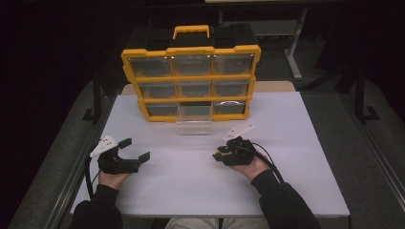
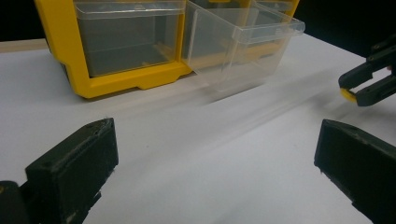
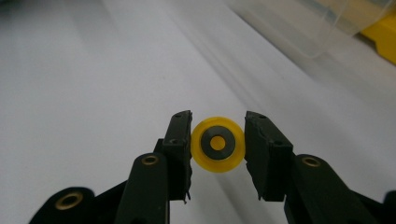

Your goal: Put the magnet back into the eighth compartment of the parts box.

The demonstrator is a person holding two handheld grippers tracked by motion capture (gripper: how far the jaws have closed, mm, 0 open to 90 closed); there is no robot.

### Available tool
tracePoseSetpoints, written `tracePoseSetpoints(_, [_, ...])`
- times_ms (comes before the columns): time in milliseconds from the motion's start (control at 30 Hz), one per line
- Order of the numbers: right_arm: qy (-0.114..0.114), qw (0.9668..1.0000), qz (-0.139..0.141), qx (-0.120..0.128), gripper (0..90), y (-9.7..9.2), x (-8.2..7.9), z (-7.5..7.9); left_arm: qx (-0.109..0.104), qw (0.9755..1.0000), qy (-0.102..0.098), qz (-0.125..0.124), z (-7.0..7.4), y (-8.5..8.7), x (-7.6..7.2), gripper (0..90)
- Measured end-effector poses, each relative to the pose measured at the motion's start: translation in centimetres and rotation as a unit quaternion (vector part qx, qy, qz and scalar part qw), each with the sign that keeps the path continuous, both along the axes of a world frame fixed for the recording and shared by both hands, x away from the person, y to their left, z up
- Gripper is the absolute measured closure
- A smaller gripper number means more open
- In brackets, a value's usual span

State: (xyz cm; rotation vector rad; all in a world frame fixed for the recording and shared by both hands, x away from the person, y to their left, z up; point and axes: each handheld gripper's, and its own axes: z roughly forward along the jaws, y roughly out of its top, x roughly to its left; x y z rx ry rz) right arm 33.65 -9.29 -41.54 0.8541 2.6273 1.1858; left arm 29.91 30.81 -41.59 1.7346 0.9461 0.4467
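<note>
A small yellow wheel (image 3: 218,144) with a dark grey hub sits between the jaws of my right gripper (image 3: 218,145), which is shut on it just above the white table. In the high view that right gripper (image 1: 218,156) lies right of centre, a speck of yellow at its tip. It also appears far off in the left gripper view, right gripper (image 2: 351,91). My left gripper (image 1: 135,150) rests at the near left, open and empty, its jaws wide apart in the left gripper view (image 2: 215,154). A yellow organiser (image 1: 191,81) with clear drawers stands at the back; one clear drawer (image 1: 194,119) is pulled out.
The white table (image 1: 286,157) spreads between the grippers and the organiser. The pulled-out drawer (image 2: 243,42) juts forward from the bottom row. A black case with a yellow handle (image 1: 191,31) stands behind the organiser. Dark floor surrounds the table.
</note>
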Motion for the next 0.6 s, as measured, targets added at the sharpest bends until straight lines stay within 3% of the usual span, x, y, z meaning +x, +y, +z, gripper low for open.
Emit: tracePoseSetpoints(600, [-0.025, 0.9996, 0.008, 0.007, 61.6, 0.4, 0.3, 3.3, -0.001, 1.0, 0.001, 0.0, 0.0, 0.0, 0.0, 0.0])
